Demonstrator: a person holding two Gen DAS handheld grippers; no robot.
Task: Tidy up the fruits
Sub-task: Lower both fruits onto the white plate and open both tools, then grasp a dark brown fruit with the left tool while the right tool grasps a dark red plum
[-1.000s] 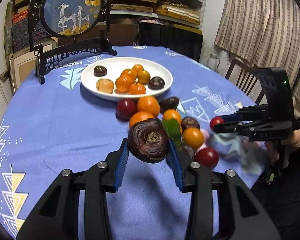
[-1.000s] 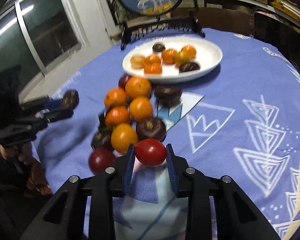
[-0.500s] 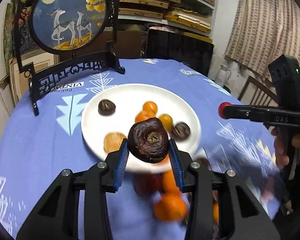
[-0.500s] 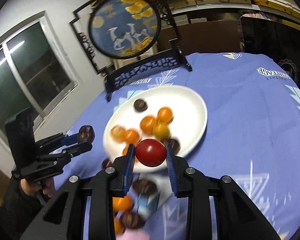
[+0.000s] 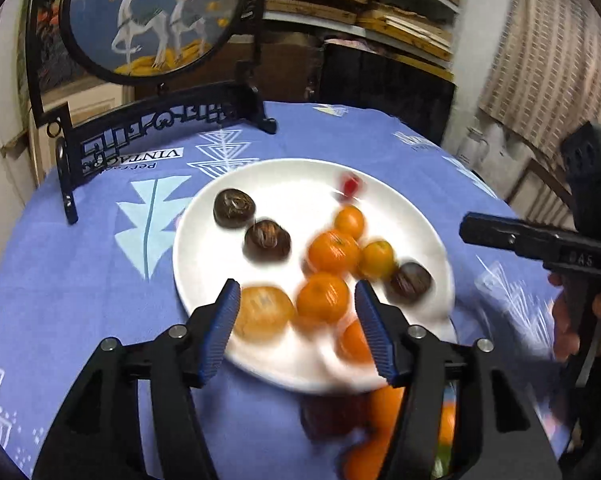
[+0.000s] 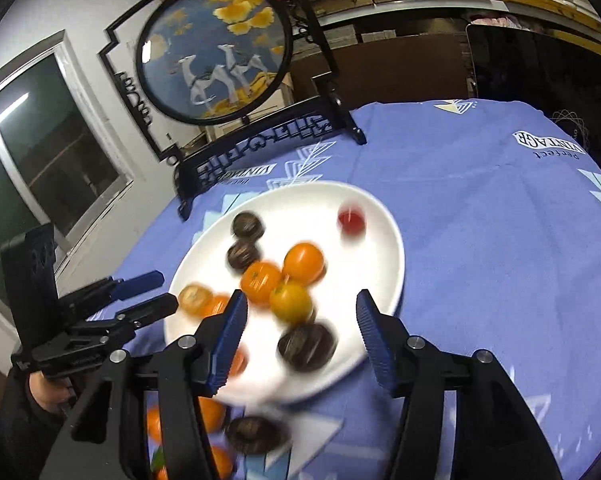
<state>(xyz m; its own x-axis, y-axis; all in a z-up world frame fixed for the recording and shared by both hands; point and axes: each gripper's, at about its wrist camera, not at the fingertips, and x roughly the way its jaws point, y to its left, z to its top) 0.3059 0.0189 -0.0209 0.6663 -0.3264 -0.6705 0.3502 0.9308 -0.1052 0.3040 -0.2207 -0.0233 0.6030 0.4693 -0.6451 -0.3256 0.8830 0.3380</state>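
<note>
A white plate point(image 5: 284, 184) point(image 6: 384, 220) on the blue tablecloth holds several oranges point(image 5: 332, 251), three dark brown fruits point(image 5: 267, 239) and one red fruit point(image 5: 350, 185) point(image 6: 351, 220) near its far rim. My left gripper point(image 5: 296, 320) is open and empty above the plate's near edge. My right gripper point(image 6: 300, 328) is open and empty above the plate's near side; it also shows at the right of the left wrist view point(image 5: 536, 236). More oranges point(image 5: 384, 408) and dark fruits point(image 6: 256, 434) lie on the cloth in front of the plate, blurred.
A black ornamental stand with a round deer picture point(image 5: 152, 20) point(image 6: 216, 64) stands behind the plate. Shelves and a dark cabinet are behind the table, a window to the left, a curtain to the right.
Both grippers moved forward over the plate and opened. The dark brown fruit left my left gripper and the red fruit left my right gripper; both now lie on the plate.
</note>
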